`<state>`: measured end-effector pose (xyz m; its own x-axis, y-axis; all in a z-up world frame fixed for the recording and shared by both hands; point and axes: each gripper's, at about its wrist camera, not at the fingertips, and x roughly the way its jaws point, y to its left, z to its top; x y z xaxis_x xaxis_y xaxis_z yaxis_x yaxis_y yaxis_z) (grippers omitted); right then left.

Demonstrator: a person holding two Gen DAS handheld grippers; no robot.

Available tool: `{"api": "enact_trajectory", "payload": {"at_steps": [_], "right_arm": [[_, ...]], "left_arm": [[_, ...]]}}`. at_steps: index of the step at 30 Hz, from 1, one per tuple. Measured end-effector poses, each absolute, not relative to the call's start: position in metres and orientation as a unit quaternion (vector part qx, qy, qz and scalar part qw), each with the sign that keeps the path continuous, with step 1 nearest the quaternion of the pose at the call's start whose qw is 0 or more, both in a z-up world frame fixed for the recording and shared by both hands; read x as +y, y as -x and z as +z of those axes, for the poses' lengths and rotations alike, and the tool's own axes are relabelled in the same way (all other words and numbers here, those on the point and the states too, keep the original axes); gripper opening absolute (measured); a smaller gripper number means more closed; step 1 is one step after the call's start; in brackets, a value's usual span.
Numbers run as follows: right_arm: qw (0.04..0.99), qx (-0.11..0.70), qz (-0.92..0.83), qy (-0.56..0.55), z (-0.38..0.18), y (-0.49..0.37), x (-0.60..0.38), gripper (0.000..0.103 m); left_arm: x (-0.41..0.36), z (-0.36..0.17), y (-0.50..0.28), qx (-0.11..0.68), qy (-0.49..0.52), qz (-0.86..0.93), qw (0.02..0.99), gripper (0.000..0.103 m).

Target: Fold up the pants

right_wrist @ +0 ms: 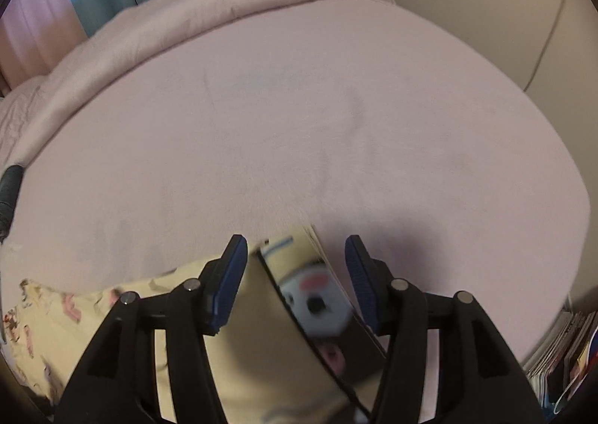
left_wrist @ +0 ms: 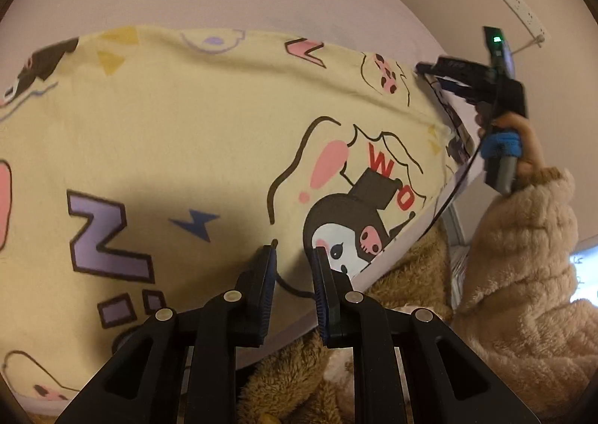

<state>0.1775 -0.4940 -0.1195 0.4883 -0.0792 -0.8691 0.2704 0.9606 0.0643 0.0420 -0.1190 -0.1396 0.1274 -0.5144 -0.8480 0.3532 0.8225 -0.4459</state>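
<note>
the pants [left_wrist: 187,147] lie spread across the bed [right_wrist: 299,106], long axis running left to right. the left claw [left_wrist: 293,256] stands open over the near edge; the right claw [right_wrist: 295,248], also open, straddles the right-hand end, nearer the fold's start.

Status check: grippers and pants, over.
Left gripper open over the pants. Right gripper open around the lifted edge. Pants spread on bed.

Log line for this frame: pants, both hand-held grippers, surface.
pants: flat on pink bed | left hand-held gripper: open at near edge | right hand-held gripper: open around corner
</note>
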Motion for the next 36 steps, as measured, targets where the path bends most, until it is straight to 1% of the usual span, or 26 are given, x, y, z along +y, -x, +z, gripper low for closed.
{"api": "enact_trajectory", "payload": {"at_steps": [1,3,5,6,10,14,16,21,24,26,27,28,29,30,33,36], "right_arm": [[0.856,0.499,-0.099,-0.092,-0.124,-0.182,-0.492,0.028],[0.863,0.487,-0.106,-0.078,-0.126,-0.187,-0.486,0.023],[0.872,0.468,-0.118,-0.078,-0.117,-0.186,-0.491,0.012],[0.874,0.464,-0.125,-0.077,-0.115,-0.185,-0.490,0.010],[0.866,0.477,-0.132,-0.069,-0.126,-0.187,-0.491,0.010],[0.866,0.471,-0.147,-0.081,-0.132,-0.201,-0.495,0.009],[0.865,0.473,-0.156,-0.067,-0.134,-0.209,-0.493,0.009],[0.868,0.469,-0.160,-0.037,-0.130,-0.205,-0.489,0.010],[0.870,0.465,-0.156,-0.050,-0.115,-0.192,-0.490,0.015],[0.877,0.457,-0.142,-0.050,-0.099,-0.177,-0.487,0.028],[0.881,0.450,-0.136,-0.046,-0.089,-0.165,-0.485,0.032],[0.883,0.446,-0.135,-0.045,-0.085,-0.158,-0.482,0.041],[0.885,0.443,-0.134,-0.046,-0.079,-0.147,-0.480,0.046],[0.885,0.445,-0.130,-0.048,-0.076,-0.139,-0.478,0.047],[0.881,0.458,-0.106,-0.053,-0.080,-0.113,-0.468,0.046],[0.865,0.488,-0.109,-0.048,-0.103,-0.094,-0.463,0.046]], "left_arm": [[-0.118,-0.140,-0.042,0.595,0.068,-0.291,0.746,0.016],[-0.117,-0.142,-0.041,0.601,0.068,-0.288,0.742,0.016],[-0.116,-0.142,-0.039,0.602,0.065,-0.288,0.742,0.016],[-0.118,-0.142,-0.036,0.601,0.063,-0.288,0.743,0.016],[-0.121,-0.143,-0.030,0.596,0.049,-0.287,0.748,0.016],[-0.124,-0.147,-0.030,0.598,0.050,-0.288,0.747,0.016],[-0.125,-0.148,-0.031,0.599,0.051,-0.288,0.746,0.016],[-0.119,-0.143,-0.031,0.594,0.057,-0.290,0.748,0.016],[-0.118,-0.137,-0.034,0.596,0.057,-0.291,0.747,0.017],[-0.117,-0.128,-0.038,0.584,0.050,-0.284,0.759,0.017],[-0.116,-0.124,-0.040,0.579,0.048,-0.280,0.764,0.017],[-0.115,-0.119,-0.044,0.570,0.047,-0.276,0.772,0.017],[-0.114,-0.115,-0.048,0.565,0.048,-0.275,0.776,0.017],[-0.113,-0.112,-0.055,0.560,0.052,-0.273,0.781,0.017],[-0.110,-0.112,-0.070,0.556,0.049,-0.252,0.791,0.017],[-0.108,-0.121,-0.083,0.558,0.030,-0.216,0.800,0.017]]}}
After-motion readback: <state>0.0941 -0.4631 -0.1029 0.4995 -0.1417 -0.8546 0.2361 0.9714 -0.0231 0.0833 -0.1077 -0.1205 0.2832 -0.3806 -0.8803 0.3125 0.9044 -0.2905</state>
